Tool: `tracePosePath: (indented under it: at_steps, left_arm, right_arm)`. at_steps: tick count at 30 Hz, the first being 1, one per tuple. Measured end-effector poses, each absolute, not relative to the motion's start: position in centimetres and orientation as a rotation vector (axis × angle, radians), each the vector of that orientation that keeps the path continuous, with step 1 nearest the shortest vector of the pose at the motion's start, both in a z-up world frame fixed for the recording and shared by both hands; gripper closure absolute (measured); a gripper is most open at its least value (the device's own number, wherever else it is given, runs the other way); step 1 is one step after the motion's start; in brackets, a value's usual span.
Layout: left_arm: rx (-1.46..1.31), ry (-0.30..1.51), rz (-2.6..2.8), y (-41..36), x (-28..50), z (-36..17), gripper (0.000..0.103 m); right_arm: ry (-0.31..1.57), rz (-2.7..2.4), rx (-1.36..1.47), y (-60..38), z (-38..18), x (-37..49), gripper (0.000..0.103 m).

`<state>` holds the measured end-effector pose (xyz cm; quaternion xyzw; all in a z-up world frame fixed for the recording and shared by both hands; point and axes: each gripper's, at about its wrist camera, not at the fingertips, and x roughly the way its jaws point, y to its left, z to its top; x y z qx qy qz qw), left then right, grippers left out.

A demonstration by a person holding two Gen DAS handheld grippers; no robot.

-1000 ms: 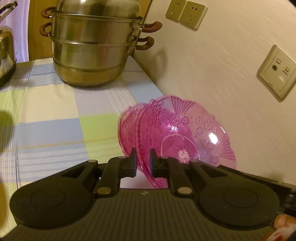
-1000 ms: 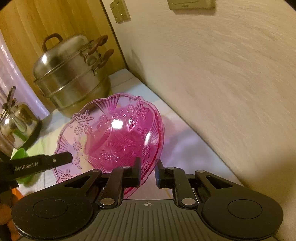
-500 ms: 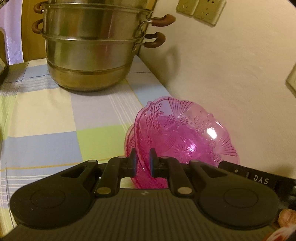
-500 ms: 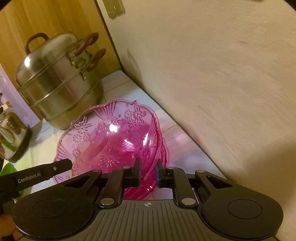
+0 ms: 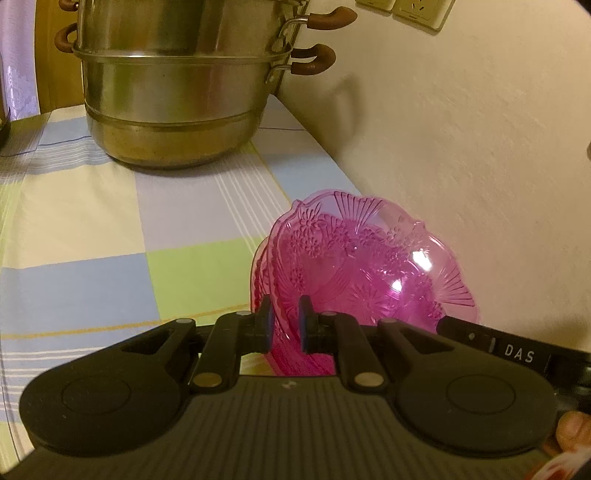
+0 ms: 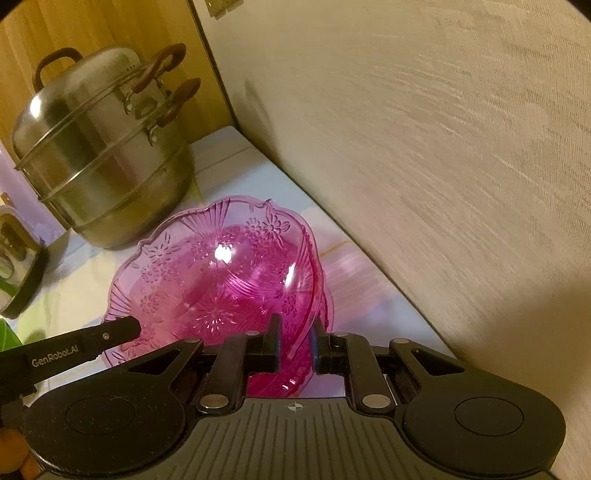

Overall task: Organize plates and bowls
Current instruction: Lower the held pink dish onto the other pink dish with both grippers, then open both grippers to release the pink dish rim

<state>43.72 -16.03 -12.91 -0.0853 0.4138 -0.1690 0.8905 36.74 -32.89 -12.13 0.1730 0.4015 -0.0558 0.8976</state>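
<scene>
A nested stack of pink see-through bowls [image 5: 362, 273] with a flower pattern hangs tilted just over the checked tablecloth [image 5: 110, 206], close to the wall. My left gripper [image 5: 284, 321] is shut on the stack's left rim. My right gripper [image 6: 295, 332] is shut on the right rim of the same stack of bowls [image 6: 221, 280]. A black finger [image 6: 110, 334] of the left tool reaches the far rim in the right wrist view. In the left wrist view, a black finger [image 5: 498, 343] of the right tool does the same. I cannot tell whether the stack's bottom touches the cloth.
A large two-tier steel steamer pot [image 5: 177, 92] with brown handles stands on the cloth behind the bowls, also as the pot [image 6: 99, 158]. The cream wall [image 5: 461, 147] runs along the right, with sockets [image 5: 417, 7] high up. A steel kettle [image 6: 14, 258] sits at the left.
Both grippers have carried the stack forward and down toward the steamer pot, which now looms larger. Both stay shut on the rims.
</scene>
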Motion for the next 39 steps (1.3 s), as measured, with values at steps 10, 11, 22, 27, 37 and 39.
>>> tracePosePath:
  at_steps: [10, 11, 22, 27, 37, 39]
  left_arm:
    - [-0.169, 0.861, -0.344, -16.34, 43.88, -13.15, 0.092]
    - [-0.169, 0.86, -0.343, -16.36, 43.85, -13.16, 0.092]
    - [-0.168, 0.857, -0.339, -16.36, 43.7, -13.13, 0.091]
    - [-0.165, 0.857, -0.34, -16.34, 43.71, -13.12, 0.091]
    - [-0.147, 0.833, -0.335, -16.71, 43.5, -12.85, 0.085]
    - [-0.15, 0.824, -0.332, -16.61, 43.42, -12.69, 0.083]
  right_arm:
    - [0.836, -0.116, 0.366, -33.05, -12.36, 37.03, 0.088]
    - [0.837, -0.117, 0.363, -33.0, -12.38, 37.04, 0.088]
    - [0.838, -0.111, 0.358, -33.07, -12.46, 37.01, 0.088]
    - [0.838, -0.112, 0.356, -33.01, -12.45, 37.04, 0.088]
    - [0.824, -0.09, 0.334, -32.86, -12.63, 37.32, 0.06]
    - [0.808, -0.089, 0.335, -32.79, -12.48, 37.15, 0.045]
